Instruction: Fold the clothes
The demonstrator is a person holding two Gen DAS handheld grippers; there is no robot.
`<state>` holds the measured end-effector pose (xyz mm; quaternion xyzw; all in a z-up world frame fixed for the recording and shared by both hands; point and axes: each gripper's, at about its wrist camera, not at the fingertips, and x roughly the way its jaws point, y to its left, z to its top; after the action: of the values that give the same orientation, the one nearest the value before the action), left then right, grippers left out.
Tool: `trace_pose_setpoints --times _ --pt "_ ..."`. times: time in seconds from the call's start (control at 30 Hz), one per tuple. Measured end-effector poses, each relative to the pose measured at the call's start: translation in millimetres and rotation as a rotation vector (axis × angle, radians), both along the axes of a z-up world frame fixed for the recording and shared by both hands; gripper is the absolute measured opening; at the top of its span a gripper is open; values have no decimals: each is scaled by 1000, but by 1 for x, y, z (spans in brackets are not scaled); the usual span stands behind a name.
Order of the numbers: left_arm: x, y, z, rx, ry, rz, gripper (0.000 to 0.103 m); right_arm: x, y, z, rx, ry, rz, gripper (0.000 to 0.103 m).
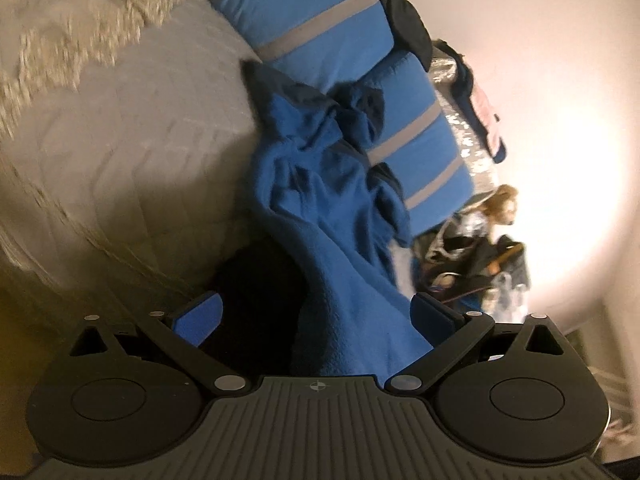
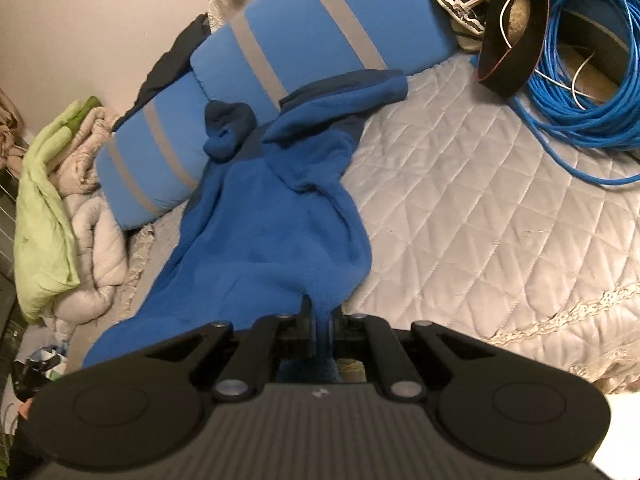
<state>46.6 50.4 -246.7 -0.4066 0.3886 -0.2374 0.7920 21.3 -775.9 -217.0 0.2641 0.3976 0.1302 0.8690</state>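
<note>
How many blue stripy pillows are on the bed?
2. One stripy pillow lies nearest the coiled cable, the other by the crumpled bedding. More may be hidden.

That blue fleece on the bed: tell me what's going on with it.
A person with a handheld gripper in each hand is folding clothes on a quilted bedspread. The right gripper is shut on an edge of the blue fleece, which lies crumpled, its upper part resting against striped blue pillows. The left gripper is open, with fleece lying between its fingers, not yet gripped. No fold has been made yet.
</note>
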Motion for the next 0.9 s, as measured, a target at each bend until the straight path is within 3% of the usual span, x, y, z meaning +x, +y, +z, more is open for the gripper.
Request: trace_pose_setpoints --times 0.07,0.13,0.23,0.5,0.57,0.63,0.9 --pt "2 -1 -6 -51 10 -3 101 3 0 -2 -19 13 -16 5" --pt "3 -2 -11 -90 18 -11 89 7 -1 -6 -31 28 -36 5" --pt "6 -8 -17 -127 29 -27 82 12 -6 -12 -41 48 -59 5" --pt "10 -25 -18 -122 36 -83 47 20 -7 -17 -61 60 -72 5" --pt "12 -30 -17 -102 43 -94 30 19 -7 -16 -63 58 -71 5" --pt "13 -35 -15 -70 44 -102 21 19 -7 -16 -62 57 -71 5" --pt "2 -34 44 162 -54 -49 18 15 -4 -5 -53 34 -62 5"
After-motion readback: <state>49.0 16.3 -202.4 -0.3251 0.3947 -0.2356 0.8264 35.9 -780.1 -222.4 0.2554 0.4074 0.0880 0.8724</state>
